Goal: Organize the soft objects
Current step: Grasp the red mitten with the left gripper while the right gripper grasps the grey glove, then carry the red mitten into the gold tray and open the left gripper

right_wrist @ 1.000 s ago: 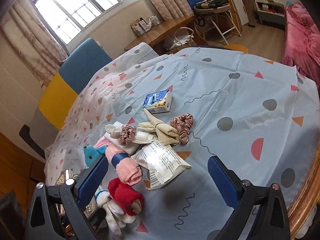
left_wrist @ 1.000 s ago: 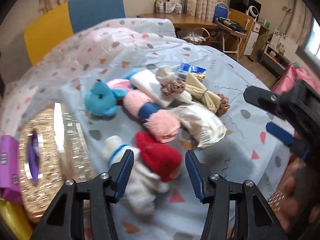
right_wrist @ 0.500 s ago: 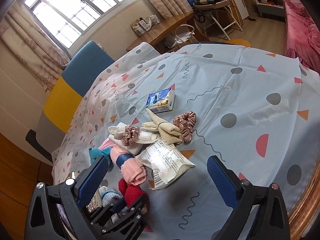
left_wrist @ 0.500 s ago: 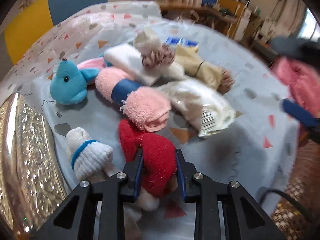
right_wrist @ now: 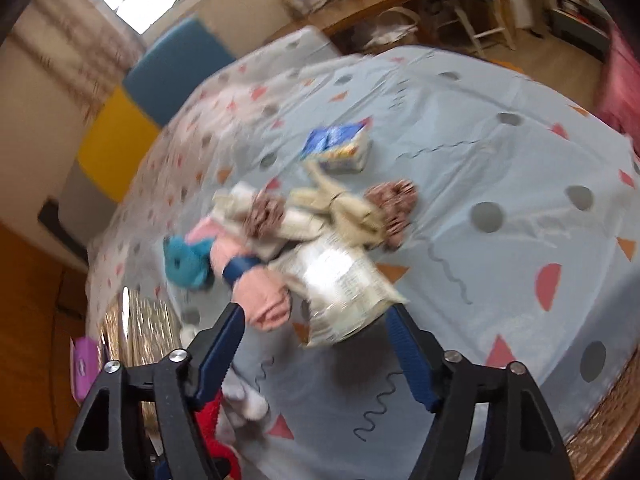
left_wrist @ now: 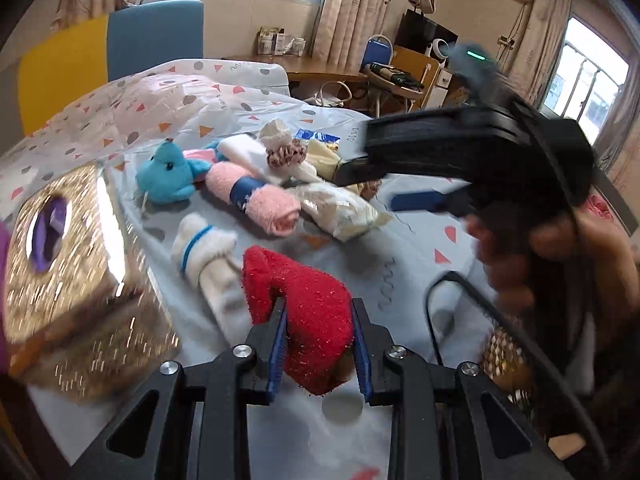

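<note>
My left gripper (left_wrist: 318,312) is shut on a red fuzzy sock (left_wrist: 308,312) and holds it above the tablecloth. A white sock with a blue stripe (left_wrist: 208,256) lies just left of it. Beyond lie a pink rolled towel with a blue band (left_wrist: 256,200), a blue plush toy (left_wrist: 170,172), a white roll with a scrunchie (left_wrist: 286,156) and a crinkly plastic packet (left_wrist: 340,210). My right gripper (right_wrist: 316,328) is open, its jaws hanging over the pink towel (right_wrist: 260,292) and the packet (right_wrist: 340,292). It also shows in the left wrist view (left_wrist: 416,200).
A glittery gold box (left_wrist: 60,272) stands at the left, close to the socks. A blue snack pack (right_wrist: 340,148) and beige cloth with a scrunchie (right_wrist: 396,208) lie farther back. A woven basket rim (left_wrist: 508,356) sits at the right table edge.
My left gripper closed on the red sock and lifted it off the table. My right gripper moved down towards the pink towel and the packet; its view is motion-blurred.
</note>
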Tool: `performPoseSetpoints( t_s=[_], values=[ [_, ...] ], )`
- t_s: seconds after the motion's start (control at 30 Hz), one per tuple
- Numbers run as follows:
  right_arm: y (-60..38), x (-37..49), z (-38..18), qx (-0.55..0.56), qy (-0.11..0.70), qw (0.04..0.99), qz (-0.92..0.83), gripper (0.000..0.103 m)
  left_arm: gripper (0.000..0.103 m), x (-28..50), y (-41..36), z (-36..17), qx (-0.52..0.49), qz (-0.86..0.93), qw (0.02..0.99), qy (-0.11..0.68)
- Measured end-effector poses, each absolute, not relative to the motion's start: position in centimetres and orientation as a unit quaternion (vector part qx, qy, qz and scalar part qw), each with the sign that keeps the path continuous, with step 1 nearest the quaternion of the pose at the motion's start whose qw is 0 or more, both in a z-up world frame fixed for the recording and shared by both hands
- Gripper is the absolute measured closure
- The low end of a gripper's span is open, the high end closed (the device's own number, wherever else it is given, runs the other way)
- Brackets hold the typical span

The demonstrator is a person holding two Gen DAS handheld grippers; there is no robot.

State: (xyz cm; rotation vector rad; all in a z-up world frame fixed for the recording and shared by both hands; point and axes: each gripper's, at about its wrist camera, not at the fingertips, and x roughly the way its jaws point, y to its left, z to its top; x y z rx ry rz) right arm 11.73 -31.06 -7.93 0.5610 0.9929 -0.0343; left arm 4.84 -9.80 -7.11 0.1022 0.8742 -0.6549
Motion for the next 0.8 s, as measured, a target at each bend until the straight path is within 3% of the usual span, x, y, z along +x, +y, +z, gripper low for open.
performPoseSetpoints(
  t_s=[0.1,0.4,0.43,0.5,0.53,0.8],
  values=[
    [-27.8,13.6,-8.4,0.227,0.505,0.832,0.037,0.039,0.074,3.3,-8.7,-7.3,0.055,-0.309,0.855,0.412],
    [-19.5,18.6,-12.0,0.145,0.589,0.781,0.151,0.039,0.074,0.7,-4.2,-7.3,0.035,-0.293,0.859,0.419],
    [-18.9,18.9,-13.2,0.133,0.604,0.772,0.147,0.041,0.074,0.4,-3.8,-7.2,0.035,-0.29,0.861,0.417],
    [-17.7,18.9,-13.8,0.082,0.605,0.78,0.137,0.06,0.074,-0.4,-2.7,-6.8,0.038,-0.286,0.866,0.409],
    [-17.5,18.8,-13.6,0.067,0.599,0.787,0.133,0.064,0.074,-0.8,-1.9,-6.4,0.038,-0.281,0.87,0.403],
    [-17.0,17.6,-14.2,0.035,0.587,0.796,0.14,0.067,0.074,-1.2,7.7,-3.4,-0.062,-0.195,0.899,0.387]
  ],
)
